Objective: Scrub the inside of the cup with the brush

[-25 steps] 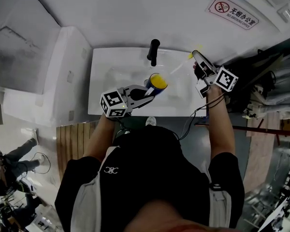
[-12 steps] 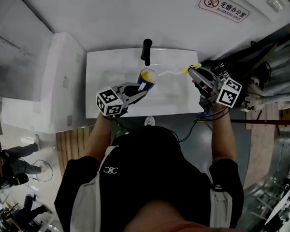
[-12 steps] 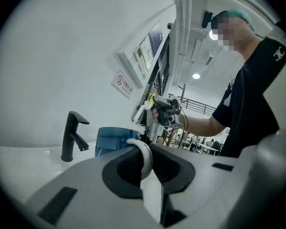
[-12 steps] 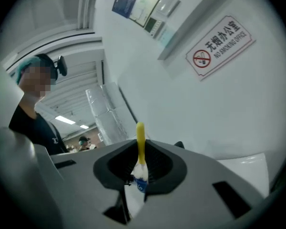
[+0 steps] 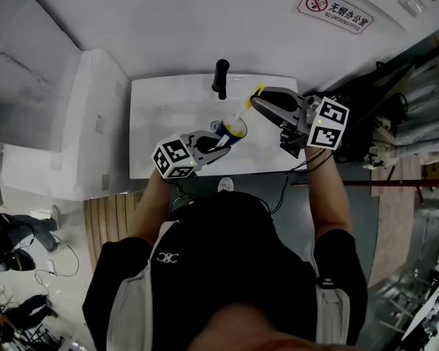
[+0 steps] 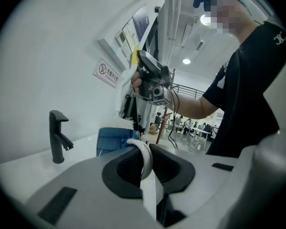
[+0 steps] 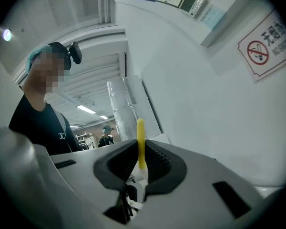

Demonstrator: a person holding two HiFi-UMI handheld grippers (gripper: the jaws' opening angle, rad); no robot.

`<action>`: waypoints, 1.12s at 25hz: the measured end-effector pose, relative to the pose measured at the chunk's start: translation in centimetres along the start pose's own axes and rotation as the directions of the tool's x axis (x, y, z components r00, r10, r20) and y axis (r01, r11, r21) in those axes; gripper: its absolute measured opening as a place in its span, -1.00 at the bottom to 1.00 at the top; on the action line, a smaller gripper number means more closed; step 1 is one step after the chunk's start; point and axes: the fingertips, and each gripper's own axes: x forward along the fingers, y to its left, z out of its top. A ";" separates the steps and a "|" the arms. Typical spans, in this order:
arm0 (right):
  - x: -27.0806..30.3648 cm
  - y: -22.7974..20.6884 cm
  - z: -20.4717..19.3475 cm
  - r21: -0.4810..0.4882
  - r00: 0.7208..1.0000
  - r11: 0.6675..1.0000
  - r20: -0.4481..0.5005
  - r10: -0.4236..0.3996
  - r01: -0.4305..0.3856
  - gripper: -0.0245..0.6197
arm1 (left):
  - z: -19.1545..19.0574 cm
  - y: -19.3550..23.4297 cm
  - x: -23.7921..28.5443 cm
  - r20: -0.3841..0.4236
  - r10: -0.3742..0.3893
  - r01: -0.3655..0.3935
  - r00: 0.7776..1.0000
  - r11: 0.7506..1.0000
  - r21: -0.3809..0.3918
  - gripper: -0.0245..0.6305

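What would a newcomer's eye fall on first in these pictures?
First the white sink in the middle, with its black tap at the back. Over it, the left claw grips a blue cup by its handle, and the right claw holds a yellow-ended brush, its head at the cup's mouth. A no-smoking sign hangs upper right.

Black T-shirt [image 5: 227, 269] with small white logo [image 5: 167, 257].

Quick count: one white sink [image 5: 150, 104], one black faucet [image 5: 220, 77], one blue cup [image 5: 233, 129], one brush [image 5: 244, 112], one no-smoking sign [image 5: 334, 9], and two grippers, the left gripper [image 5: 222, 142] and the right gripper [image 5: 257, 99].
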 end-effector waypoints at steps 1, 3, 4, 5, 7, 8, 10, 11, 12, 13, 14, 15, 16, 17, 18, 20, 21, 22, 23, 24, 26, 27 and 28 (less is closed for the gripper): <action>0.7 -0.2 0.2 0.000 1.000 1.000 0.001 0.006 -0.006 -0.77 | 0.1 -0.4 0.2 -0.004 -0.011 0.011 1.000 1.000 0.008 -0.78; 1.7 -0.9 0.5 0.004 1.000 1.000 0.000 0.005 -0.005 -0.77 | 0.2 -1.2 0.4 -0.012 -0.031 0.031 0.999 0.999 0.026 -0.78; 2.1 -1.3 0.6 0.009 1.000 1.000 0.001 -0.001 0.001 -0.77 | 0.3 -1.6 0.5 -0.015 -0.040 0.041 0.999 0.999 0.036 -0.78; 2.4 -1.8 0.7 0.016 1.000 1.000 0.003 -0.010 0.010 -0.77 | 0.5 -2.1 0.4 -0.019 -0.050 0.051 0.999 0.998 0.047 -0.78; 2.7 -3.2 0.9 0.037 0.999 0.998 0.018 -0.044 0.044 -0.77 | 0.9 -2.7 0.1 -0.017 -0.067 0.068 0.998 0.996 0.060 -0.78; 2.6 -4.1 1.0 0.054 0.997 0.996 0.031 -0.068 0.067 -0.77 | 1.2 -3.0 -0.1 -0.010 -0.074 0.074 0.997 0.995 0.062 -0.78; 1.9 -6.0 1.1 0.100 0.990 0.988 0.066 -0.126 0.119 -0.77 | 1.8 -3.2 -0.6 0.014 -0.081 0.080 0.997 0.995 0.058 -0.78; 1.4 -7.0 1.1 0.126 0.985 0.982 0.083 -0.155 0.144 -0.77 | 2.1 -3.1 -0.9 0.026 -0.080 0.078 0.996 0.995 0.054 -0.78; 0.7 -7.9 0.9 0.151 0.979 0.974 0.095 -0.182 0.167 -0.77 | 2.2 -3.0 -1.2 0.036 -0.076 0.074 0.996 0.996 0.050 -0.78; -0.1 -8.8 0.7 0.173 0.973 0.967 0.102 -0.207 0.188 -0.77 | 2.3 -2.8 -1.5 0.043 -0.071 0.069 0.997 0.997 0.044 -0.78; -0.9 -9.5 0.3 0.193 0.968 0.960 0.106 -0.228 0.205 -0.77 | 2.4 -2.5 -1.7 0.050 -0.064 0.063 0.997 0.997 0.037 -0.78; -1.7 -10.1 -0.2 0.211 0.964 0.953 0.107 -0.242 0.216 -0.77 | 2.3 -2.2 -2.0 0.056 -0.058 0.056 0.997 0.998 0.027 -0.78; -2.6 -10.5 -0.7 0.228 0.962 0.948 0.107 -0.253 0.224 -0.77 | 2.3 -1.9 -2.2 0.063 -0.052 0.051 0.997 0.999 0.015 -0.78; -3.6 -10.9 -1.3 0.245 0.959 0.941 0.106 -0.264 0.232 -0.76 | 2.3 -1.6 -2.4 0.072 -0.047 0.047 0.996 0.999 0.003 -0.78; -4.6 -11.2 -1.8 0.264 0.955 0.933 0.104 -0.278 0.243 -0.76 | 2.3 -1.3 -2.6 0.081 -0.044 0.044 0.996 0.999 -0.007 -0.78; -6.6 -11.5 -3.0 0.301 0.947 0.916 0.098 -0.306 0.265 -0.76 | 2.3 -0.7 -2.9 0.096 -0.035 0.038 0.995 0.999 -0.025 -0.78; -7.6 -11.5 -3.5 0.316 0.943 0.907 0.092 -0.321 0.278 -0.76 | 2.3 -0.3 -2.9 0.099 -0.031 0.034 0.995 0.999 -0.031 -0.78; -8.5 -11.4 -4.0 0.324 0.938 0.900 0.085 -0.336 0.293 -0.76 | 2.3 0.0 -2.9 0.100 -0.026 0.030 0.995 0.999 -0.038 -0.78; -9.2 -11.2 -4.3 0.326 0.935 0.895 0.078 -0.346 0.304 -0.76 | 2.2 0.3 -2.8 0.099 -0.020 0.025 0.995 0.999 -0.045 -0.78; -9.7 -10.7 -4.6 0.323 0.934 0.895 0.073 -0.349 0.309 -0.76 | 2.1 0.7 -2.7 0.099 -0.014 0.019 0.995 0.998 -0.052 -0.78; -10.5 -9.5 -5.0 0.309 0.939 0.902 0.068 -0.337 0.301 -0.77 | 1.9 1.4 -2.4 0.094 0.003 0.003 0.996 0.998 -0.067 -0.78; -10.7 -8.8 -5.1 0.299 0.943 0.908 0.064 -0.327 0.295 -0.77 | 1.7 1.7 -2.3 0.088 0.013 -0.006 0.996 0.997 -0.075 -0.78; -10.9 -8.0 -5.3 0.287 0.947 0.914 0.058 -0.316 0.288 -0.77 | 1.5 2.0 -2.1 0.081 0.021 -0.015 0.997 0.997 -0.081 -0.78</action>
